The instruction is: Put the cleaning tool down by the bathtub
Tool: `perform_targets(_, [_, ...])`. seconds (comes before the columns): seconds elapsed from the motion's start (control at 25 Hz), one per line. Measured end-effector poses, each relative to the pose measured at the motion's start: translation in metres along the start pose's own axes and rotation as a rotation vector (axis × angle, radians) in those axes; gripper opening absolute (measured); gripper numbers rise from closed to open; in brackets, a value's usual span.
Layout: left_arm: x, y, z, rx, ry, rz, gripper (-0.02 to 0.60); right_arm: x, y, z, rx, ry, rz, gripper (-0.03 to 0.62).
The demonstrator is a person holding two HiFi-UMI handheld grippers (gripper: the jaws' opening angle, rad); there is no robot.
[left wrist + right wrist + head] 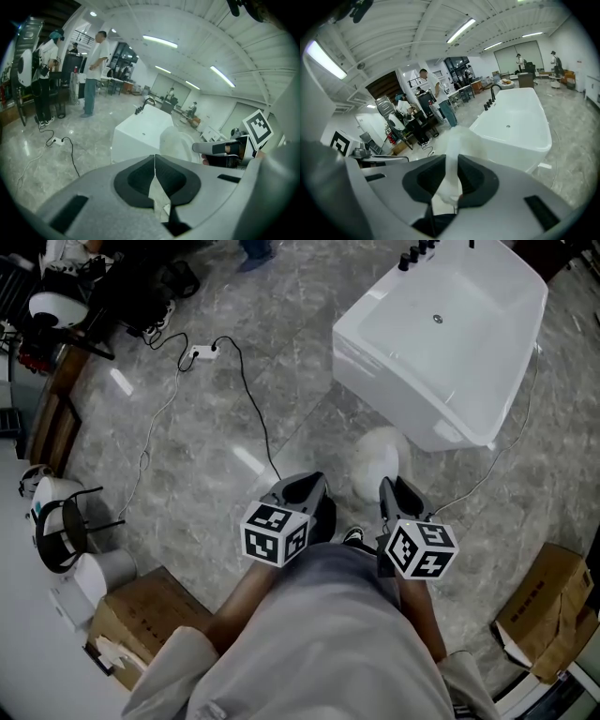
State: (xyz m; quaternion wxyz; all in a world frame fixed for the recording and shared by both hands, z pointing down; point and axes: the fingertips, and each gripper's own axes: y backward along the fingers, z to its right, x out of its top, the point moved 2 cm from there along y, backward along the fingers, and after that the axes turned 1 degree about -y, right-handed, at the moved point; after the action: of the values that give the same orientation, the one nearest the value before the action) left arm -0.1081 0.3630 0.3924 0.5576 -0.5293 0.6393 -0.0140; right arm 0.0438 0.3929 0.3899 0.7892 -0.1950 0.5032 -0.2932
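Cleaning tool in right gripper, near the bathtub
Right gripper [451, 171] jaws clamped narrow on the white cleaning tool [375, 465]; its pale head juts ahead above the grey floor [234, 399], close to the near corner of the white bathtub [394, 395], not touching. Left gripper [154, 161] jaws pressed together, nothing between, just beside the right

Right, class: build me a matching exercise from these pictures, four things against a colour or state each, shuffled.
Things:
1. bathtub
2. left gripper
3. right gripper
4. cable

Descriptions:
a. black and winding
b. shut on the white cleaning tool
c. white and empty
d. shut, holding nothing

Pairs: 1c, 2d, 3b, 4a
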Motion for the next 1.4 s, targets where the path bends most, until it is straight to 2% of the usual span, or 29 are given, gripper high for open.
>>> perform_targets(0.24, [0.039, -0.001, -0.036, -0.006, -0.018, 0.043, 0.009, 0.035, -0.029, -0.023, -0.001, 0.012, 0.044, 0.074])
perform_targets(0.48, [0.061, -0.004, -0.064, -0.033, -0.022, 0.068, 0.009, 0.057, -0.054, -0.043, 0.004, 0.031, 0.071, 0.074])
perform_targets(0.72, [0.071, 0.009, -0.090, -0.030, -0.004, 0.109, 0.009, 0.068, -0.069, -0.063, -0.006, 0.054, 0.085, 0.074])
perform_targets(1.04, [0.070, 0.008, -0.101, -0.036, 0.039, 0.115, 0.009, 0.077, -0.081, -0.057, -0.032, 0.054, 0.078, 0.074])
perform_targets(1.4, [0.089, -0.005, -0.120, -0.026, 0.057, 0.116, 0.009, 0.101, -0.107, -0.054, -0.034, 0.069, 0.074, 0.074])
